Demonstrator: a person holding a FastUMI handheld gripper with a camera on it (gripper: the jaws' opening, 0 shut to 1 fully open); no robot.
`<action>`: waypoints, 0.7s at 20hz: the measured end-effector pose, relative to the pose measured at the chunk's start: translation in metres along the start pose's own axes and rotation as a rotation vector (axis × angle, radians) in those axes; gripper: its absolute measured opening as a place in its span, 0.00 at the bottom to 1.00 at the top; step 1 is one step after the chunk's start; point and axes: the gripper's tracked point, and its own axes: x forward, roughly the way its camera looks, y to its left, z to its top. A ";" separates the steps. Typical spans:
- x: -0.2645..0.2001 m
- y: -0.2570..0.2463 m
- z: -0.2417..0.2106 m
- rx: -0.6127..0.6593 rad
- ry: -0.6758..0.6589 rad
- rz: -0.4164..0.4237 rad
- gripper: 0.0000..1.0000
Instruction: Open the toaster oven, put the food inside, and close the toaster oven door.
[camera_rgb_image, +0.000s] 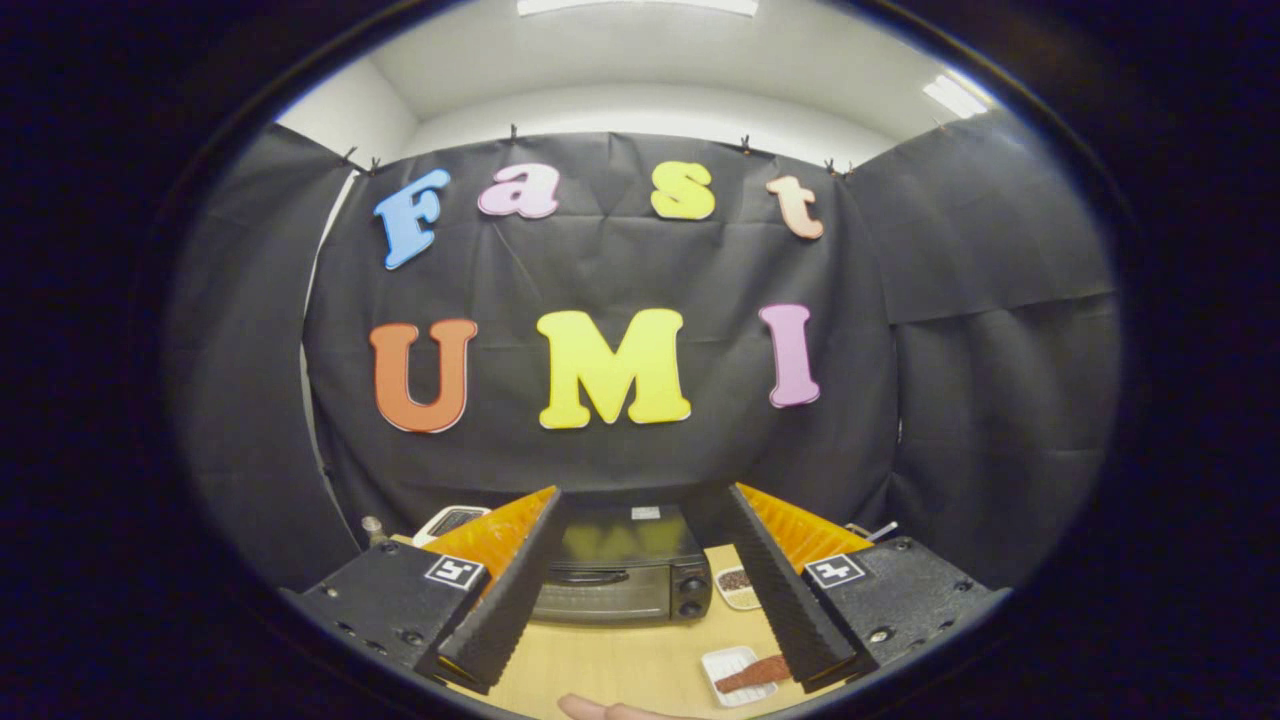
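A black toaster oven (622, 572), door shut, sits low in the frame's centre; a brown food strip on a white tray (738, 676) lies lower right

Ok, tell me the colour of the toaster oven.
Black, seen in the gripper view: the toaster oven beyond the open tongs.

Black toaster oven (620, 575), tan wooden table (610, 665), white tray (735, 672) with brown food (752, 674)

— What's my gripper (640, 495) made of?
— Ribbed, matt pads, fingers spread wide

— And the toaster oven (620, 570) at lower centre?
— Dark metal, glossy glass door that reflects

— The table (620, 660)?
— Smooth pale wood. The wall (960, 300) is matt, creased cloth
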 end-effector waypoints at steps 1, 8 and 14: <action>0.020 0.007 -0.011 0.005 0.017 0.016 1.00; 0.146 0.039 -0.098 -0.079 0.194 0.034 1.00; 0.183 0.056 -0.168 -0.091 0.394 0.032 1.00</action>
